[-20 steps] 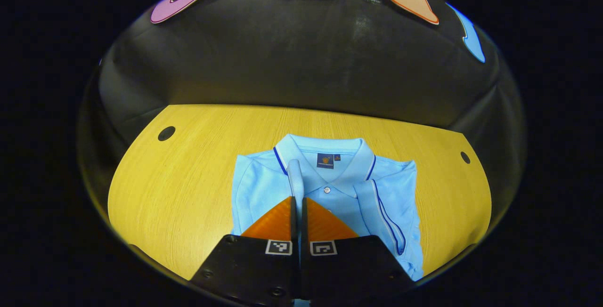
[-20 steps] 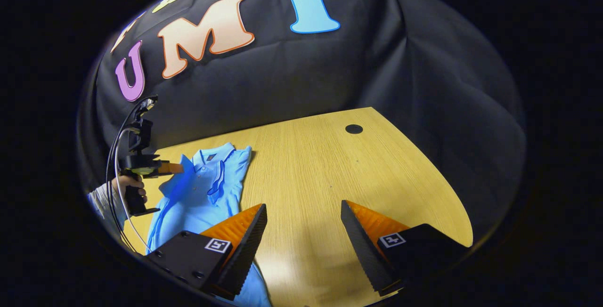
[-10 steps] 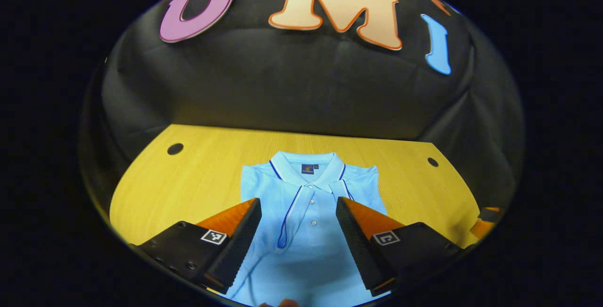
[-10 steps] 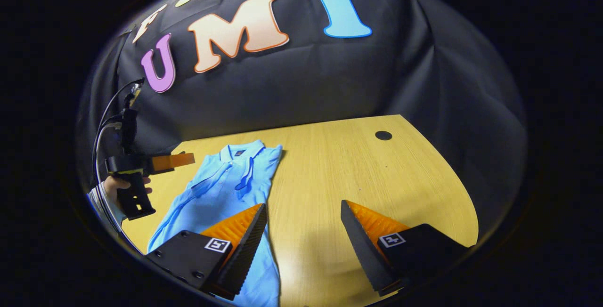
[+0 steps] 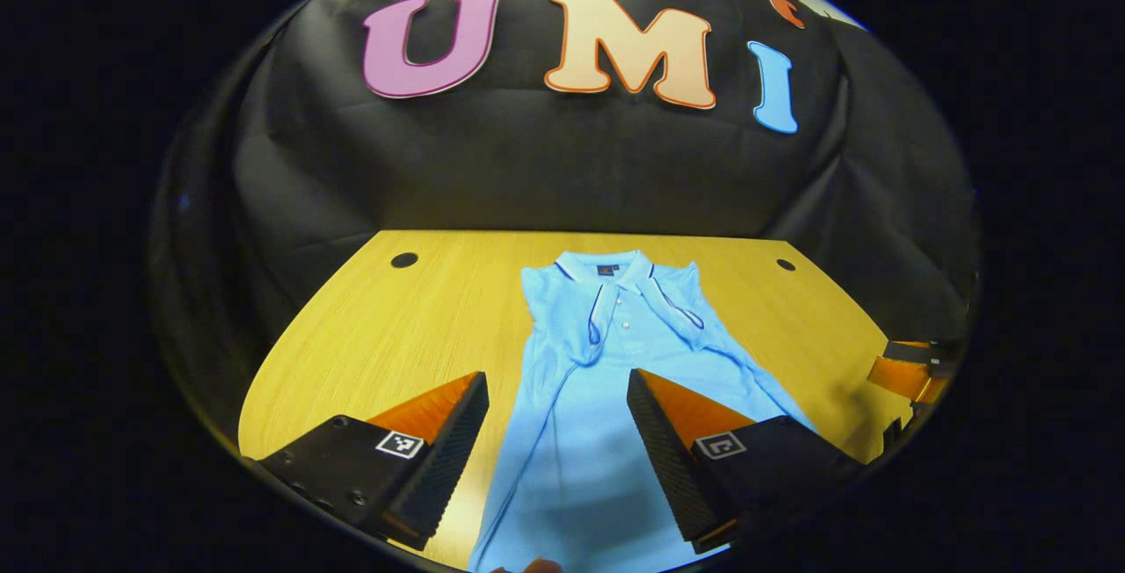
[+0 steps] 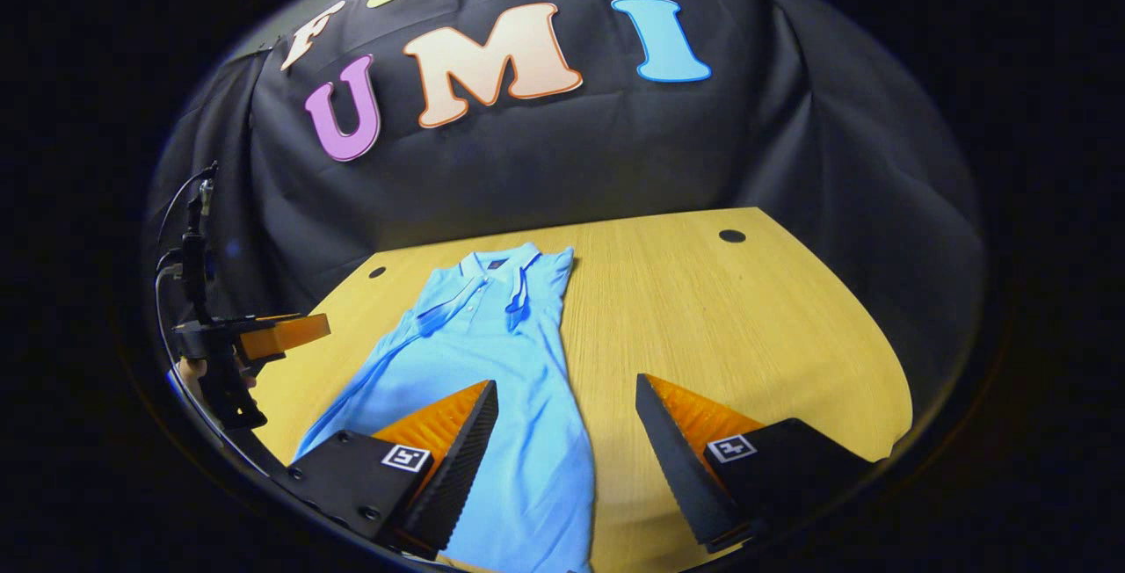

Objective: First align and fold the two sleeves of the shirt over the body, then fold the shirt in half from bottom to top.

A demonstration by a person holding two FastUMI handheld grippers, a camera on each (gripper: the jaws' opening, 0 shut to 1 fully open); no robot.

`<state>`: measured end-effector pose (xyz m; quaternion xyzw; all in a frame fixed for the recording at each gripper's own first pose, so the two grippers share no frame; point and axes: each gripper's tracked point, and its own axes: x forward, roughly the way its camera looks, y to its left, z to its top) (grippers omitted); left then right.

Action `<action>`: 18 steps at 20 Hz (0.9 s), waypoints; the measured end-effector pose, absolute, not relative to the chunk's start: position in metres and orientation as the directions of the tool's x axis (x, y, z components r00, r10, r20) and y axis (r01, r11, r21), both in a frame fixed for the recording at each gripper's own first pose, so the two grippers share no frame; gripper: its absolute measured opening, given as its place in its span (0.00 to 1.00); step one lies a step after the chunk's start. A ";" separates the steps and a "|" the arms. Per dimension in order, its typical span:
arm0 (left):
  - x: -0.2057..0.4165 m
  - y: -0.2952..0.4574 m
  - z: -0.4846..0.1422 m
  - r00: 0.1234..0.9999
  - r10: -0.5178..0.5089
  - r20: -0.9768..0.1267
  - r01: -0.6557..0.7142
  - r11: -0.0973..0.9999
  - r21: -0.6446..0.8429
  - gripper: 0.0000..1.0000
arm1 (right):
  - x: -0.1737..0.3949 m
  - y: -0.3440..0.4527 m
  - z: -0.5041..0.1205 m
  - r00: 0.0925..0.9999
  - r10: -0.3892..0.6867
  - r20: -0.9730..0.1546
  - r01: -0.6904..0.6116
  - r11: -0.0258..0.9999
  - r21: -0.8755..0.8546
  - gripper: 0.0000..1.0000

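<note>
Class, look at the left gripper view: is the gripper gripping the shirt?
No. The left gripper is open above the shirt, fingers apart.

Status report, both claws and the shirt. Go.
Left claw open, above lower shirt. Right claw open, holding nothing. Shirt flat on table, both sleeves folded over body, bottom fold not done. Nothing in the way.

From my right gripper (image 6: 567, 459) I look along its two fingers, which stand wide apart with nothing between them but the wooden table (image 6: 747, 327). The light blue shirt (image 6: 492, 380) lies flat from about 11 o'clock down to 6 o'clock, collar toward the black cloth wall (image 6: 545, 160), both sleeves folded over its chest. My near finger (image 6: 457, 459) overlaps the shirt's lower part. At 9 o'clock my left gripper (image 6: 272, 334) hangs above the table edge, beside the shirt, its cable rising behind it.
</note>
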<state>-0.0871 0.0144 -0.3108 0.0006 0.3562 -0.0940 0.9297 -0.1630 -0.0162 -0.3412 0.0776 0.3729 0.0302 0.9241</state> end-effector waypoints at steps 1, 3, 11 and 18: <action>-0.102 0.021 -0.310 0.724 -0.172 -0.668 0.173 0.983 -0.065 0.96 | -0.175 -0.013 -0.339 0.718 0.116 -0.687 -0.007 0.987 0.160 0.98; -0.132 0.030 -0.309 0.712 -0.173 -0.680 0.175 0.982 -0.067 0.96 | -0.197 -0.007 -0.339 0.707 0.124 -0.696 -0.027 0.989 0.149 0.98; -0.230 0.048 -0.340 0.628 -0.200 -0.752 0.177 0.978 -0.112 0.96 | -0.266 0.008 -0.360 0.648 0.126 -0.751 -0.058 0.991 0.117 0.98; -0.276 0.061 -0.377 0.572 -0.178 -0.801 0.200 0.977 -0.074 0.96 | -0.317 0.008 -0.404 0.567 0.038 -0.823 -0.051 0.999 0.011 0.98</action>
